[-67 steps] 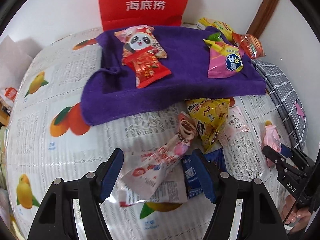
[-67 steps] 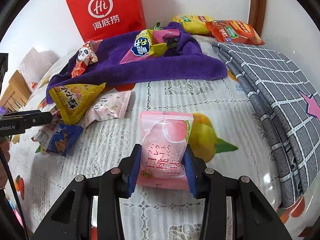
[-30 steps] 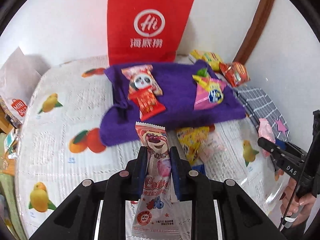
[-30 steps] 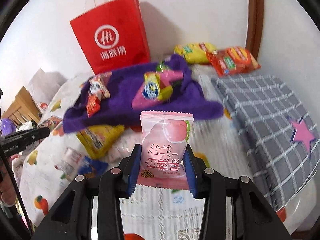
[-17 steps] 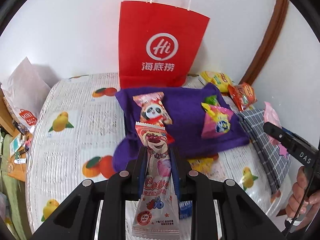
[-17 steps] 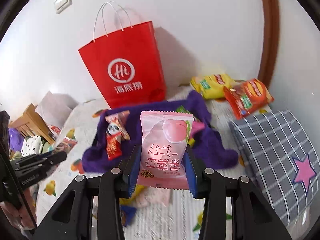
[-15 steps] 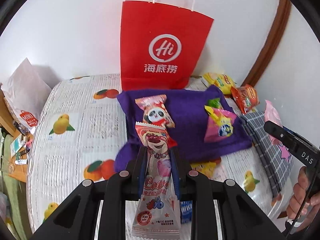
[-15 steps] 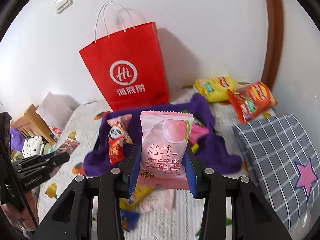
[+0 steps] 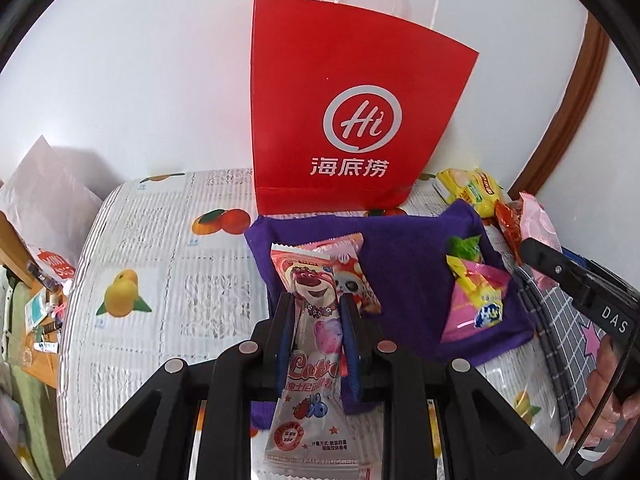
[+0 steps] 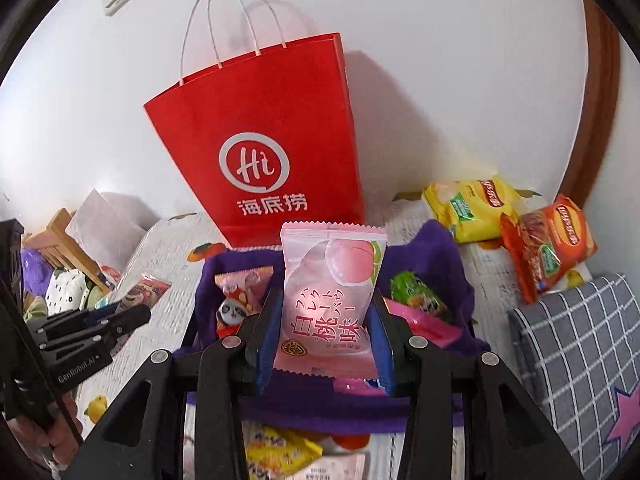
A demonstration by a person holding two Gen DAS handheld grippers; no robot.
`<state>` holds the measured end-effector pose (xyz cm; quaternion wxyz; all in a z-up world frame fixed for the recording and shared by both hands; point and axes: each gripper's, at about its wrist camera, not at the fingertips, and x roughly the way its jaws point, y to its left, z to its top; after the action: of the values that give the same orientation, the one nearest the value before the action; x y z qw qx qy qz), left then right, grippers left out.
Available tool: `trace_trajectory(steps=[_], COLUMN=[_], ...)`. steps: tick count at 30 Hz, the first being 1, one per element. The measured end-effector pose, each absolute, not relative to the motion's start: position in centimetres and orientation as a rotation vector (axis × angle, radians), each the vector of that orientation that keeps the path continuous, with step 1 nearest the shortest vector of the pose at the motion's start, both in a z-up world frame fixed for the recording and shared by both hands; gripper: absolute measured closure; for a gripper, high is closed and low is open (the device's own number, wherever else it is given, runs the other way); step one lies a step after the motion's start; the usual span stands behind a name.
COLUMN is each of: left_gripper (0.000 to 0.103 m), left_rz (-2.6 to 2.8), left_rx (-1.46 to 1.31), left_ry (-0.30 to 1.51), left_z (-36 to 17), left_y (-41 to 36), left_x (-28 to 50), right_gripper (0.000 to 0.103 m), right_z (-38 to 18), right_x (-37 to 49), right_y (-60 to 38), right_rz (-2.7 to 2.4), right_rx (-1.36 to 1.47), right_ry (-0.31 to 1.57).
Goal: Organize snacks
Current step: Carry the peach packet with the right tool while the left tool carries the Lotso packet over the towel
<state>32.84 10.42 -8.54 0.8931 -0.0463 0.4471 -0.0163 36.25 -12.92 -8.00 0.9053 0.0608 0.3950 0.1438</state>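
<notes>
Left wrist view: the left hand-held gripper point(image 9: 316, 332) pinches a long pink bear-print snack packet point(image 9: 310, 344) upright above the purple towel point(image 9: 404, 264), with the red paper bag point(image 9: 344, 120) standing behind against the wall. Right wrist view: the right hand-held gripper point(image 10: 326, 332) clamps a pale pink peach snack pouch point(image 10: 330, 292) over the same towel, near the panda packet point(image 10: 236, 304).

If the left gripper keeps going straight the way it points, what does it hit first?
Probably the panda snack on the purple towel, just beyond the left gripper and its bear snack; depth is uncertain.
</notes>
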Motion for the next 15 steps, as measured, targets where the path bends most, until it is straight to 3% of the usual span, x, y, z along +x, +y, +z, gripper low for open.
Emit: trace_trajectory(steps=[15], left_gripper=[0.081], left_rz=[-0.011], left_rx=[-0.106], left_ry=[0.947], left_z=[-10.5], left_y=[11.3], left_x=[35.9], right_gripper=[0.062], right_z=[-10.5], right_x=[40.5], right_y=[-10.3], right_rz=[0.347], right_rx=[0.081], right_ry=[0.889])
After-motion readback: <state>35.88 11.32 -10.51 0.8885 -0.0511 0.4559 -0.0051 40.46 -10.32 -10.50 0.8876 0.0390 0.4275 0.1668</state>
